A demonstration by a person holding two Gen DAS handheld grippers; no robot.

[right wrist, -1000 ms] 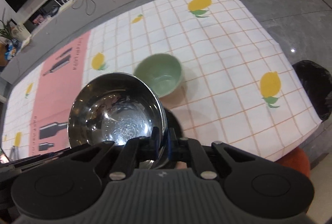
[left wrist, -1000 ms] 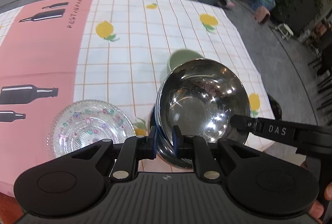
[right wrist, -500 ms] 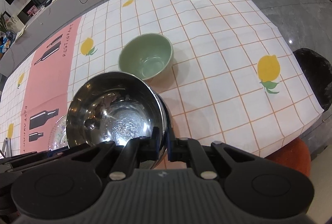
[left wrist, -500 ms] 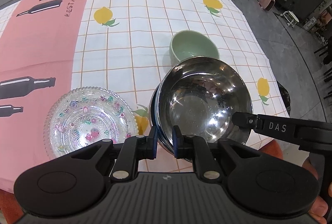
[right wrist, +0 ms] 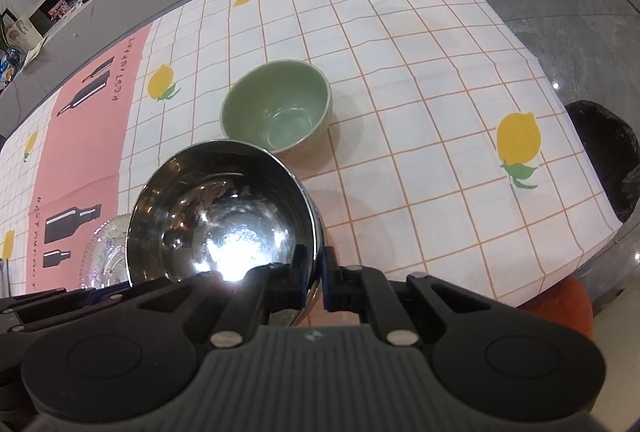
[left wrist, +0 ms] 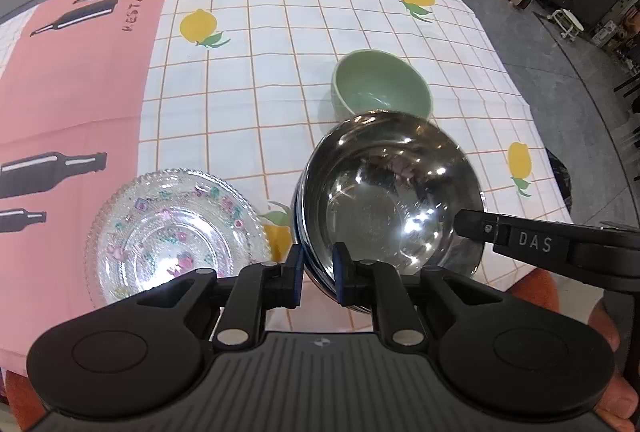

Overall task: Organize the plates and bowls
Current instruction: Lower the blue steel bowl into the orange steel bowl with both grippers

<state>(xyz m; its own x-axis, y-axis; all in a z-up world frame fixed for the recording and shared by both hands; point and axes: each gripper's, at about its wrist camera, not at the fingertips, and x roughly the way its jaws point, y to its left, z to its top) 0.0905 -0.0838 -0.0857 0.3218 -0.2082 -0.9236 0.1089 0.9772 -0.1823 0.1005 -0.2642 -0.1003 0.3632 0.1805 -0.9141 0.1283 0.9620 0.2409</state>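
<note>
A shiny steel bowl [left wrist: 390, 192] is held by both grippers above the table's near edge. My left gripper [left wrist: 317, 264] is shut on its near-left rim. My right gripper [right wrist: 316, 264] is shut on its near-right rim; the bowl [right wrist: 224, 216] fills the lower left of the right wrist view. The right gripper's finger [left wrist: 520, 240] reaches in from the right in the left wrist view. A green ceramic bowl [left wrist: 382, 88] [right wrist: 280, 108] stands upright on the cloth just beyond the steel bowl. A clear patterned glass plate [left wrist: 172, 232] [right wrist: 106, 252] lies to the left.
The table wears a white checked cloth with lemons [left wrist: 280, 52] and a pink strip with bottles [left wrist: 72, 92]. An orange stool [right wrist: 560, 304] stands below the near edge. A black bin [right wrist: 604, 148] stands at the right side of the table.
Both grippers have carried the steel bowl back toward the near edge and away from the green bowl, which shows more fully now. The glass plate has not moved.
</note>
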